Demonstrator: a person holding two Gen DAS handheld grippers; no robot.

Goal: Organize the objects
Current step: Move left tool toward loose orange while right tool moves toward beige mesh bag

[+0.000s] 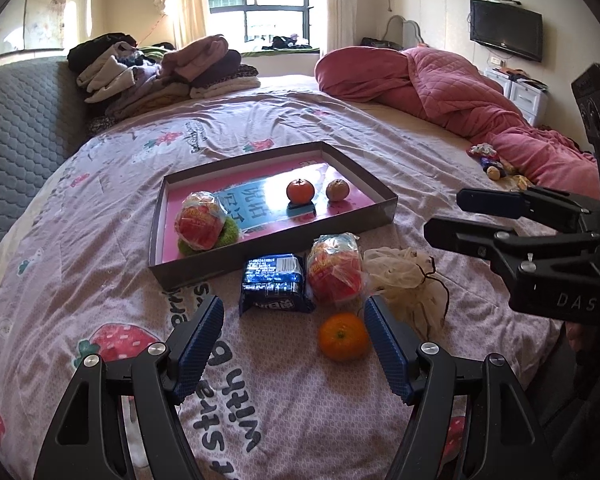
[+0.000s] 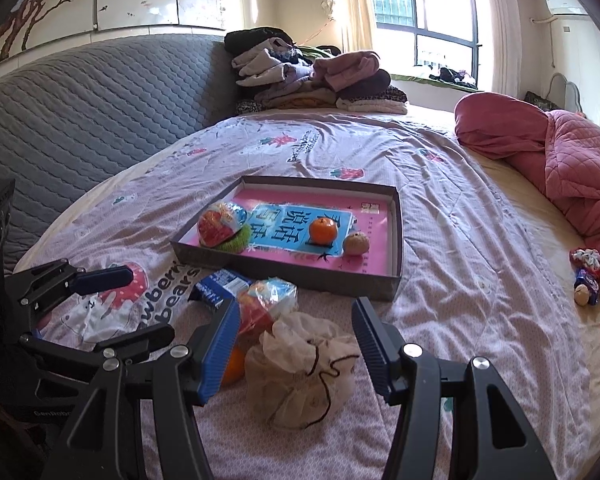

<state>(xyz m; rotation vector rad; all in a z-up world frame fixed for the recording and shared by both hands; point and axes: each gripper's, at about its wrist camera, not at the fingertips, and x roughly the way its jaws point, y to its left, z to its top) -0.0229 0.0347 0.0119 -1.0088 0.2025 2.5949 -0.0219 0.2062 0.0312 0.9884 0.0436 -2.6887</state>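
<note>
Left wrist view first: your left gripper (image 1: pixel 294 344) stands wide and empty at the bottom of the frame, the orange (image 1: pixel 343 336) just inside its right finger, on the bed. The blue packet (image 1: pixel 273 287) and red wrapped snack (image 1: pixel 334 270) lie above it, just below the tray (image 1: pixel 260 266) at centre. Shift right so the fruit sits midway before you close.

Right wrist view now: your right gripper (image 2: pixel 296 354) is spread, nothing pinched, with the mesh pouch (image 2: pixel 300 376) low in the frame between its fingers. I'd say sink lower and take the bulky body, not the loose frilled top, then carry it to the tray's bare pink right side.
</note>
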